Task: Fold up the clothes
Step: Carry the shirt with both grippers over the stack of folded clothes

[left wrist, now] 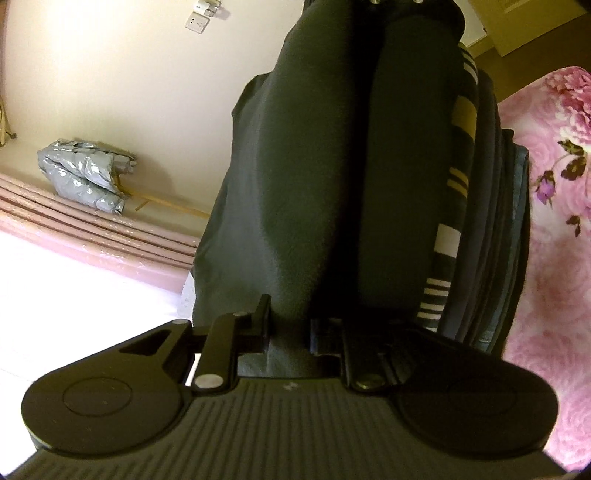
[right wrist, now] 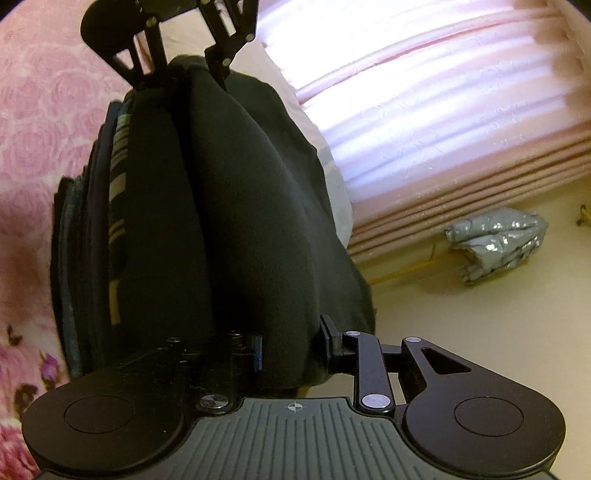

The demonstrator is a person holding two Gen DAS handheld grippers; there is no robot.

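Note:
A dark green garment (left wrist: 314,166), folded into a thick roll, stretches between my two grippers. In the left wrist view my left gripper (left wrist: 290,332) is shut on its near end, with cloth filling the gap between the fingers. In the right wrist view my right gripper (right wrist: 291,347) grips the opposite end of the dark garment (right wrist: 240,203), whose bunched cloth sits between the pads. The left gripper (right wrist: 184,70) shows at the top of that view, clamped on the far end. The garment lies against a stack of folded clothes (left wrist: 491,206).
The stack includes a striped piece (right wrist: 118,177) and rests on a pink floral bedspread (left wrist: 554,240). Pink curtains (right wrist: 443,110) hang beyond the bed. A shiny grey puffer jacket (left wrist: 85,177) lies on the cream floor by the wall. A wall socket (left wrist: 197,22) is on the wall.

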